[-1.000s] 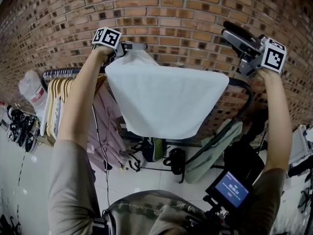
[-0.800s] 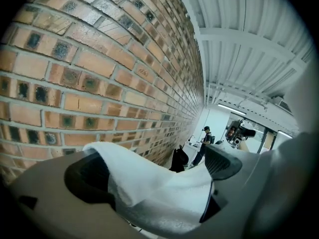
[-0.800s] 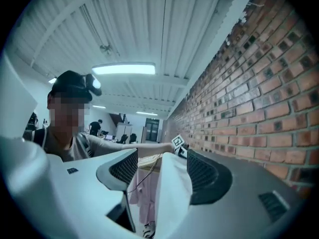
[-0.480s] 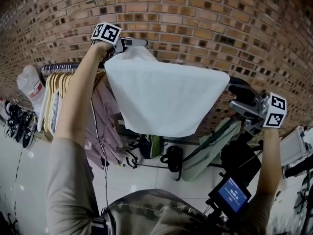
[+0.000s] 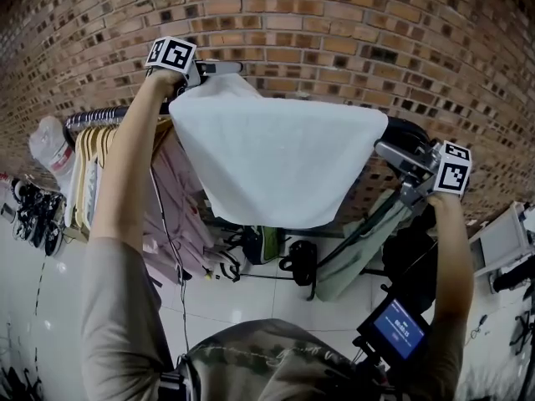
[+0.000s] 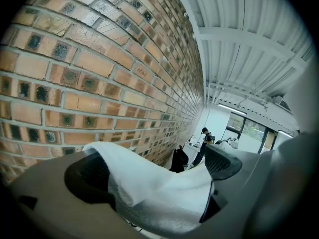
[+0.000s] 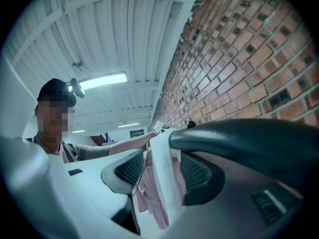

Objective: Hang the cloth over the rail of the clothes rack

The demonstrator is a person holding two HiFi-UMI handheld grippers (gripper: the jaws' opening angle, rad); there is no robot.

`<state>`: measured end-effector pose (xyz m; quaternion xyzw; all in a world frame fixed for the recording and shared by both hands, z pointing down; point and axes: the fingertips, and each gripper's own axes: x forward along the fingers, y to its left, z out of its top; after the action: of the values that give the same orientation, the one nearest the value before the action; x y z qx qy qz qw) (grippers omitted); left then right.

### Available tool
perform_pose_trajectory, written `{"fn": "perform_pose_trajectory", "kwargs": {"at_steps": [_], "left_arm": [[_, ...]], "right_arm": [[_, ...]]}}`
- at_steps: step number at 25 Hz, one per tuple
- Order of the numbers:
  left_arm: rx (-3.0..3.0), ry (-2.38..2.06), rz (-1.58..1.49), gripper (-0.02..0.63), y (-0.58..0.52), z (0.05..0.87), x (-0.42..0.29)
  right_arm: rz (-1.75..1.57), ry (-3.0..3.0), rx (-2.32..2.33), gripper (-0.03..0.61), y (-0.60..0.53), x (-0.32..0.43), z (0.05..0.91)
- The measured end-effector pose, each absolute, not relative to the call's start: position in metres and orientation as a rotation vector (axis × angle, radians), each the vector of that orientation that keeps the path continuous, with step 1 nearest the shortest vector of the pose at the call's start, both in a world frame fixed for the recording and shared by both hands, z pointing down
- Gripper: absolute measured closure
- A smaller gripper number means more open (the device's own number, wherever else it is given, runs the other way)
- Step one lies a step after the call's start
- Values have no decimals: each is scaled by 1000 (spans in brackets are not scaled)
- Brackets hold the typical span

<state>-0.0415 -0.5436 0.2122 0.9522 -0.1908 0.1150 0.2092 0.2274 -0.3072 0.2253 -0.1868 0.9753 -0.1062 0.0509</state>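
A white cloth (image 5: pixel 276 157) hangs draped over the black rail (image 5: pixel 407 130) of the clothes rack, spread wide in front of the brick wall. My left gripper (image 5: pixel 221 68) is up at its top left corner, shut on a bunched fold of the cloth (image 6: pixel 159 188) that fills the left gripper (image 6: pixel 154 168) from jaw to jaw. My right gripper (image 5: pixel 389 150) sits at the cloth's right edge, just under the rail's bend. In the right gripper view the cloth's edge (image 7: pixel 162 158) hangs down between the parted jaws of the right gripper (image 7: pixel 162 171), with a gap at the left pad; the rail (image 7: pixel 249 138) crosses above.
Wooden hangers (image 5: pixel 100 153) and pink garments (image 5: pixel 180 215) fill the rack's left part. A white bag (image 5: pixel 50 144) and shoes (image 5: pixel 29 215) lie at the far left. A green garment (image 5: pixel 368 241), a black bag (image 5: pixel 299 270) and a blue-screened device (image 5: pixel 399 328) are below.
My right gripper came down from above the rail, then moved in to the cloth's right edge. The left gripper kept its hold and shifted slightly left.
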Motion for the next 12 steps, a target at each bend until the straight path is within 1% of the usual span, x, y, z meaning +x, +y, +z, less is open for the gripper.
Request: {"fn": "perform_pose_trajectory", "kwargs": {"at_steps": [2, 4, 6, 12], "left_arm": [[2646, -545, 327, 10, -544, 213, -43], [2645, -553, 336, 10, -543, 213, -45], [2643, -561, 346, 9, -544, 214, -46], [2620, -579, 323, 10, -552, 215, -57]], "right_arm": [[-370, 2962, -538, 476, -309, 224, 224], [-396, 2959, -513, 541, -308, 223, 222], [-433, 2951, -495, 561, -307, 224, 222], [-477, 2926, -519, 565, -301, 244, 225]]}}
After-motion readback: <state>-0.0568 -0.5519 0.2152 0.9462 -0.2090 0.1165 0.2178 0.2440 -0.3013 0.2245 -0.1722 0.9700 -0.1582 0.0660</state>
